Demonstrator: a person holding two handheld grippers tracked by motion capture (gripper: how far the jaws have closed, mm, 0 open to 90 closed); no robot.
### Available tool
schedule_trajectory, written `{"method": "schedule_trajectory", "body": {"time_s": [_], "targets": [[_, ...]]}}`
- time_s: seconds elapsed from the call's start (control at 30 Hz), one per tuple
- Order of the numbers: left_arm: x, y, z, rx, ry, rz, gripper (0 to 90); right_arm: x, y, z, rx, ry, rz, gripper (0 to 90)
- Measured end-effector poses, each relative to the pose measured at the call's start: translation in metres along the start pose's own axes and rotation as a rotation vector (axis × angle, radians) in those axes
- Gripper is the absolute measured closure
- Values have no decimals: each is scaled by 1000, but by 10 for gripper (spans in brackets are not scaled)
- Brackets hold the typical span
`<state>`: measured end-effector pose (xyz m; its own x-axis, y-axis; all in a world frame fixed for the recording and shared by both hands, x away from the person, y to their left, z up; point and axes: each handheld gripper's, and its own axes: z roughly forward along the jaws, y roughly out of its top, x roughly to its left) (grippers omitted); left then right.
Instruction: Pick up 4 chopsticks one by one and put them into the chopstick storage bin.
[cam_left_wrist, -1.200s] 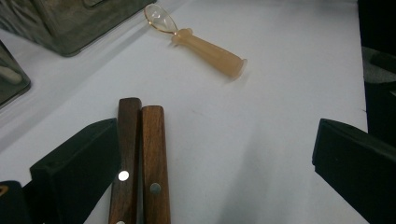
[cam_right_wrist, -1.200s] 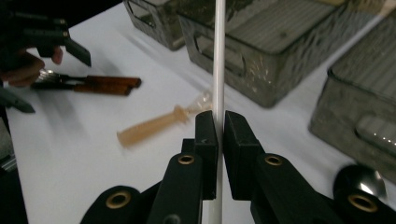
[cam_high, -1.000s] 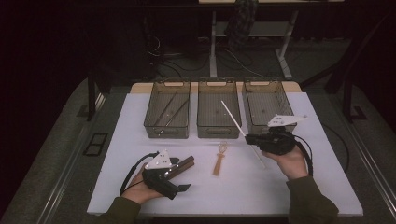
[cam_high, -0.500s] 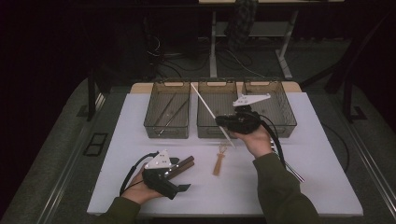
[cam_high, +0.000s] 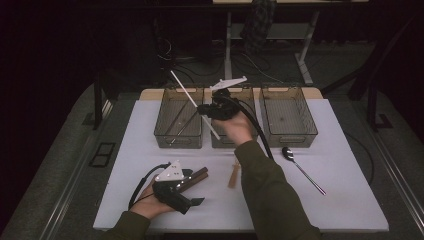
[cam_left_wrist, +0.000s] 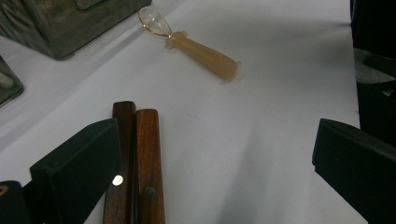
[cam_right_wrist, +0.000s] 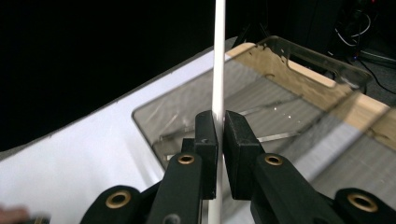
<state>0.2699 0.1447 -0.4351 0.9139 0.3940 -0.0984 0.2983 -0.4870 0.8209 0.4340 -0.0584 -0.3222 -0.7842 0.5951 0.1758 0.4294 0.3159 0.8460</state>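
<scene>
Right gripper (cam_right_wrist: 219, 122), jaws clamped on a white chopstick (cam_high: 194, 104), above the upper-left bin (cam_high: 178, 120): level it before release. Left gripper (cam_left_wrist: 219, 163) jaws apart.

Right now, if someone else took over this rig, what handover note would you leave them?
Right gripper: shut on a white chopstick, held in the air over the left bin, which already holds thin sticks.
Left gripper: open, resting on the white table with the dark wooden handles by one jaw, not gripped.
Not yet binned: the wooden handles, a small amber-handled spoon and a metal spoon, all on the table.
Next, probably: drop the chopstick into the left bin, then sort the rest.
</scene>
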Motion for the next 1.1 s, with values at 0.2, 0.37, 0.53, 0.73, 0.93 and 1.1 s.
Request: {"method": "schedule_trajectory", "body": {"time_s": [0.2,0.37,0.53,0.73,0.93,1.1], "targets": [[0,0,0,-3,4,-3,0,3,16,33,14,-11,5,840],[0,0,0,-6,0,-2,0,3,18,54,12,-14,23,840],[0,1,0,-6,-2,0,0,3,17,71,8,-18,27,840],[0,0,0,-1,-6,3,0,4,5,87,42,-41,30,840],[-1,0,0,3,-8,3,0,5,-8,101,110,-59,43,839],[-1,0,1,9,-11,4,0,3,-13,107,170,-83,50,828]]}}
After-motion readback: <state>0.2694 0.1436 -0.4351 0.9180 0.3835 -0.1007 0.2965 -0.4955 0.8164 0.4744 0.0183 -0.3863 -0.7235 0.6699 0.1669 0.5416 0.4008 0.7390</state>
